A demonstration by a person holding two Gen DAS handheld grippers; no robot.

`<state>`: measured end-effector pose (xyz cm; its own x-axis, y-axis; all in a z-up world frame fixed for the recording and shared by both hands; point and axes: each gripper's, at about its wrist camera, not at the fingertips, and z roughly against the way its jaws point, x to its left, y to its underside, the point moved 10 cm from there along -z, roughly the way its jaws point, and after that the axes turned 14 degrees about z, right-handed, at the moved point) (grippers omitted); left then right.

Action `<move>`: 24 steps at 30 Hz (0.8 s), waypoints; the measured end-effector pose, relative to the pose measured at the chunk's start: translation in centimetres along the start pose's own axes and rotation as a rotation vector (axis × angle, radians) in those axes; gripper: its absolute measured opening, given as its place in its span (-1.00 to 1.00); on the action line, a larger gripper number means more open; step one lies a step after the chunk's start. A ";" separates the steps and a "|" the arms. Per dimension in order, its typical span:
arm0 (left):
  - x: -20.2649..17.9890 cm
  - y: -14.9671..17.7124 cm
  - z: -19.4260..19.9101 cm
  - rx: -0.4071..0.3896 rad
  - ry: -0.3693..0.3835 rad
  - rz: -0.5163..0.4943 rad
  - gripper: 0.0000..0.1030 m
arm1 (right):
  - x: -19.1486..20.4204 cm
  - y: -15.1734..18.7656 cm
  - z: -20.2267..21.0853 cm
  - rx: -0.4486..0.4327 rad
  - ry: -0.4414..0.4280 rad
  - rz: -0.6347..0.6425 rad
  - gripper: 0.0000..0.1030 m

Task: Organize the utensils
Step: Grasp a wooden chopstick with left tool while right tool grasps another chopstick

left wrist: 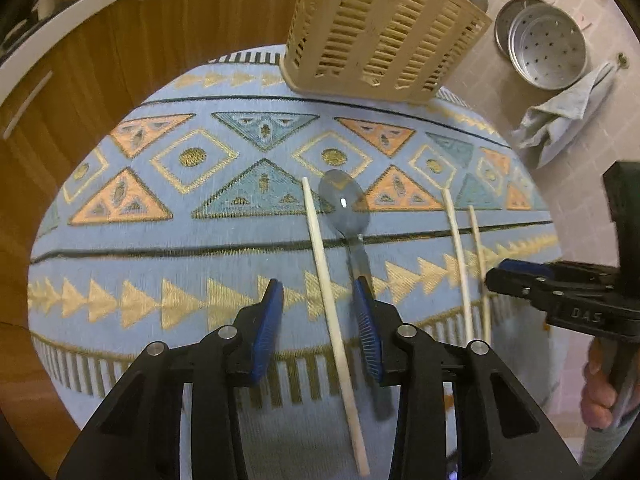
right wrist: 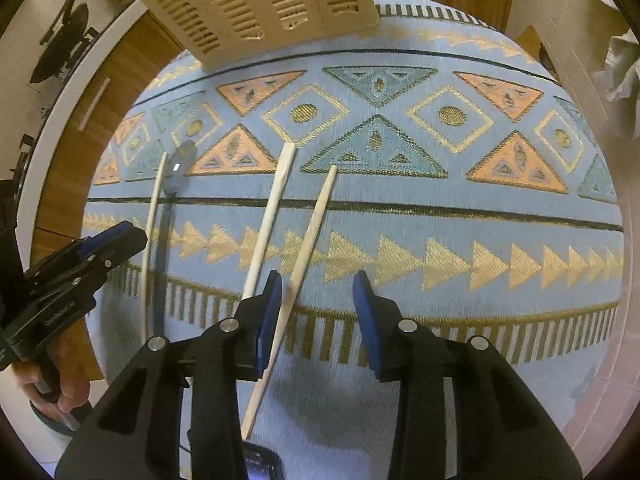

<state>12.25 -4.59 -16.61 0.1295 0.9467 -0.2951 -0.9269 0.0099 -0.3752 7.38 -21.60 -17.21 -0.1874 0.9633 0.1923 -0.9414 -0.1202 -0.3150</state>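
On the blue patterned tablecloth [left wrist: 180, 248] lie a metal spoon [left wrist: 343, 204] and several pale wooden chopsticks. My left gripper [left wrist: 320, 312] is open and tilted down over one chopstick [left wrist: 326, 280], which runs between its blue pads without touching them. The spoon's handle passes under its right finger. My right gripper [right wrist: 319, 308] is open too. One chopstick [right wrist: 310, 236] runs between its pads, close to the left one, and a second chopstick [right wrist: 267, 216] slips behind its left finger. A beige slotted utensil basket [left wrist: 384, 28] stands at the table's far edge.
Metal steamer pans [left wrist: 548, 48] and a grey cloth [left wrist: 560, 120] hang on the tiled wall at right. Wooden cabinets [left wrist: 100, 80] stand behind the table on the left. A person's hand [left wrist: 600, 392] grips the right tool. The cloth's near edge falls away below both grippers.
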 end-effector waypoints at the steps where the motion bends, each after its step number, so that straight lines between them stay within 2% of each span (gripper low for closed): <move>1: -0.2 -0.1 -0.1 -0.005 -0.012 -0.018 -0.35 | 0.0 -0.2 -0.1 0.003 0.005 0.003 -0.35; 7: -1.1 -0.3 -0.8 -0.011 -0.124 -0.139 -0.34 | 1.1 -0.6 -0.8 0.075 0.134 0.071 -0.37; 10: -1.5 -0.7 -1.2 0.011 -0.149 -0.171 -0.31 | 1.7 -0.9 -1.2 0.123 0.179 0.082 -0.38; 12: -1.4 -0.9 -1.3 0.042 -0.151 -0.177 -0.32 | 2.1 -1.2 -1.4 0.153 0.187 0.085 -0.55; 13: -1.5 -1.0 -1.3 0.052 -0.152 -0.181 -0.34 | 2.6 -1.4 -1.6 0.167 0.162 0.085 -0.69; 14: -1.3 -1.0 -1.4 0.063 -0.170 -0.192 -0.54 | 2.9 -1.6 -1.7 0.176 0.159 0.095 -0.82; 16: -0.8 -1.1 -1.4 0.063 -0.220 -0.230 -0.68 | 3.5 -1.9 -2.0 0.183 0.168 0.121 -0.85; 18: -0.8 -1.2 -1.4 0.067 -0.222 -0.235 -0.76 | 3.9 -2.1 -2.1 0.170 0.172 0.143 -0.85; 19: -0.6 -1.3 -1.3 0.062 -0.229 -0.230 -0.88 | 3.9 -2.1 -2.1 0.159 0.161 0.142 -0.85; 22: -0.4 -1.4 -1.1 0.040 -0.214 -0.199 -0.93 | 3.4 -1.7 -1.5 0.123 0.119 0.126 -0.90; 24: -0.4 -1.4 -0.9 0.026 -0.175 -0.179 -0.93 | 2.4 -1.3 -0.9 0.091 0.086 0.111 -0.91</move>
<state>13.81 -5.27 -16.77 0.2314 0.9704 -0.0690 -0.9040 0.1883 -0.3840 8.41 -18.94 -17.13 -0.2705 0.9595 0.0793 -0.9385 -0.2444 -0.2437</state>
